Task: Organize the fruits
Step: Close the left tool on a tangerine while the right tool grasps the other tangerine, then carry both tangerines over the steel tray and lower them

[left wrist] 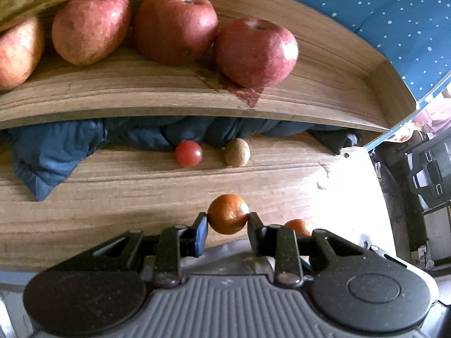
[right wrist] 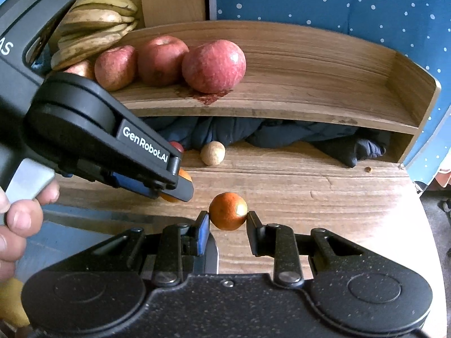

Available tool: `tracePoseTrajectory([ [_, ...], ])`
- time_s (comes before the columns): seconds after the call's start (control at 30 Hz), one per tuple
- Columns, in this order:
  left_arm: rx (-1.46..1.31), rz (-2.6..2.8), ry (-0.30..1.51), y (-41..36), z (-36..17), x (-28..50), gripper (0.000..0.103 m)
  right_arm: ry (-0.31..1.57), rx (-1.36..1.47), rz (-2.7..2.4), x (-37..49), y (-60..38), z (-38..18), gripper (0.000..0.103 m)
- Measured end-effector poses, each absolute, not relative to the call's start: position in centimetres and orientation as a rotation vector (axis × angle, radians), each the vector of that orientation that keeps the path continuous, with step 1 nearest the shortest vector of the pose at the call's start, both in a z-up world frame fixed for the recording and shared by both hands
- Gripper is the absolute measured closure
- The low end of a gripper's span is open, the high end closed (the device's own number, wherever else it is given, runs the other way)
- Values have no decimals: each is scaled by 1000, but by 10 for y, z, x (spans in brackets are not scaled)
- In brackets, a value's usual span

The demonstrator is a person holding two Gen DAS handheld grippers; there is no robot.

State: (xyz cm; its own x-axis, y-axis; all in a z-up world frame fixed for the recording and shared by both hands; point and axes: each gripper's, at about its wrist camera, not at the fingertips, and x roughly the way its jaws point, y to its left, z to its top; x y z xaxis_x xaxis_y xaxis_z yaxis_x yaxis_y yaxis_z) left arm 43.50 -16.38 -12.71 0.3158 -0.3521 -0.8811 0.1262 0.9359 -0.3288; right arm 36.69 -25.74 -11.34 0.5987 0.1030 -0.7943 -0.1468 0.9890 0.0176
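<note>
- My left gripper (left wrist: 227, 221) pinches a small tangerine (left wrist: 228, 213); both fingertips press against its sides, and the fruit sits just above the wooden desk (left wrist: 112, 211).
- In the right wrist view the left gripper (right wrist: 176, 190) reaches in from the left, its fingers closed over that tangerine (right wrist: 184, 176), which is mostly hidden behind the finger.
- My right gripper (right wrist: 227, 221) brackets a second tangerine (right wrist: 227, 210). The fingertips stand at its two sides; the left pad appears to touch it, and at the right pad I cannot tell contact from a thin gap.
- The second tangerine (left wrist: 298, 226) also shows in the left wrist view, partly hidden behind my left gripper's right finger.
- A wooden shelf (left wrist: 324, 64) spans the back of the desk. Four red apples stand on it in a row; the rightmost apple (left wrist: 255, 52) touches its neighbour (left wrist: 176, 24).
- Bananas (right wrist: 95, 25) lie stacked at the shelf's left end, beside the apples.
- A dark stain (left wrist: 246, 95) marks the shelf board below the rightmost apple.
- Under the shelf lies a bundled blue garment (left wrist: 50, 155).
- In front of the garment, on the desk, rest a cherry tomato (left wrist: 188, 153) and a walnut (left wrist: 237, 152), near each other but apart.
- A blue dotted cloth (left wrist: 380, 8) hangs behind the shelf.
</note>
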Motion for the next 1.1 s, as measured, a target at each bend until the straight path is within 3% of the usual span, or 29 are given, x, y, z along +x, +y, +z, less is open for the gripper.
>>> tracePoseTrajectory([
  [1.1, -192, -201, 1190, -144, -113, 322, 70, 901, -71, 275, 273, -260, -92, 73],
])
